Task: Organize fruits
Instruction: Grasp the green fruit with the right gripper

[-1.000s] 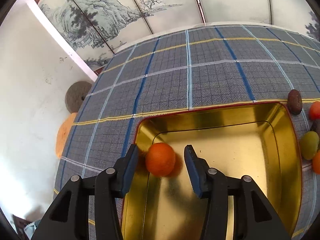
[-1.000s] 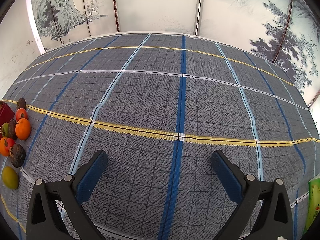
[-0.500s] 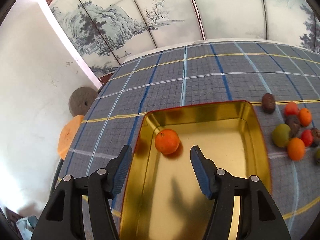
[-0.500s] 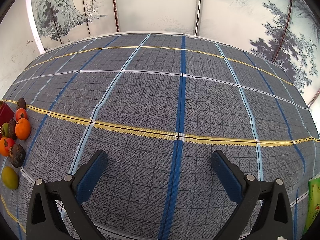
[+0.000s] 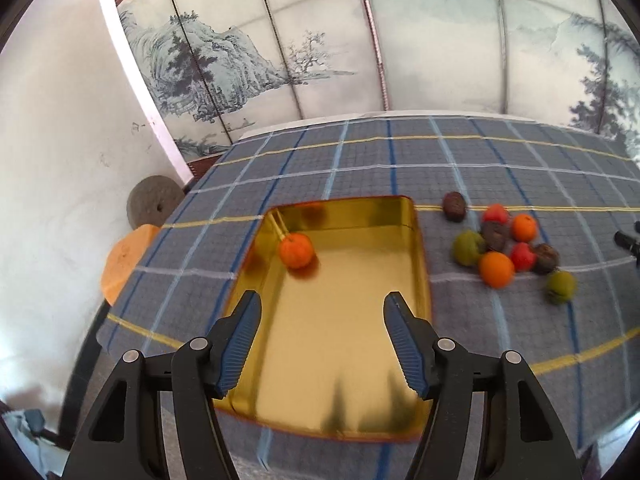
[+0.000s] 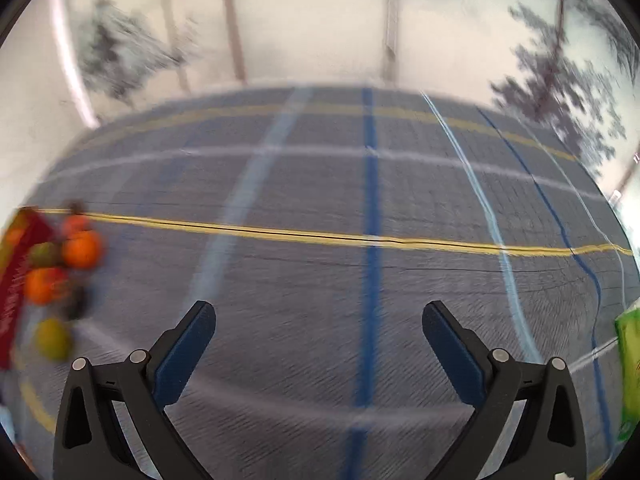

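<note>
A gold tray with a red rim lies on the plaid cloth. One orange sits in its far left corner. My left gripper is open and empty, raised above the tray's near half. A cluster of fruits lies on the cloth right of the tray: oranges, red, green and dark brown ones. My right gripper is open and empty above bare cloth. In the blurred right wrist view the fruit cluster and the tray's red wall show at the far left.
The cloth-covered table ends at a painted folding screen behind. A grey disc and an orange cushion lie off the table's left edge. A green packet lies at the right edge.
My left gripper has pulled back and up from the orange, which stays in the tray. My right gripper has started to move; its view shifted and blurred.
</note>
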Action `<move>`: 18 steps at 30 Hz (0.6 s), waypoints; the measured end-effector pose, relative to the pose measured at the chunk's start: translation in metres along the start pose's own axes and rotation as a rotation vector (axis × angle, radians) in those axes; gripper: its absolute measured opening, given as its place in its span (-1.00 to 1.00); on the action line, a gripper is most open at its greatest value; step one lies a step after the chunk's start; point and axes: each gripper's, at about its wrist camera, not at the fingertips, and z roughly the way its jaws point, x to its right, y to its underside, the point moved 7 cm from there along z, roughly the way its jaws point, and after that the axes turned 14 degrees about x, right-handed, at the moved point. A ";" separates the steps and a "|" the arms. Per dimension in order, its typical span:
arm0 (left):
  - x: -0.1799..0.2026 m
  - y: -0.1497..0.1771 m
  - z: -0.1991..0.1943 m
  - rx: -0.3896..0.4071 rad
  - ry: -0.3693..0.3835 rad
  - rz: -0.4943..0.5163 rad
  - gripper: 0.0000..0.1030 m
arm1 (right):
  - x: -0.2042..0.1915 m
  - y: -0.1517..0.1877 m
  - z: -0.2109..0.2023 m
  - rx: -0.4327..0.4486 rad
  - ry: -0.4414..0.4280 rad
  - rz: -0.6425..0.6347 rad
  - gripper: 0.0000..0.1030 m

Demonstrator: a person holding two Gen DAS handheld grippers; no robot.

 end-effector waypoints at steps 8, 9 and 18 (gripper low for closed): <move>0.027 0.033 -0.051 0.024 0.132 -0.099 0.27 | -0.125 0.017 -0.077 0.115 -0.339 -0.125 0.99; 0.030 0.034 -0.055 0.037 0.130 -0.097 0.28 | -0.139 0.018 -0.076 0.103 -0.360 -0.160 0.98; 0.036 0.044 -0.071 0.020 0.140 -0.097 0.44 | -0.194 0.028 -0.037 0.008 -0.384 -0.248 0.46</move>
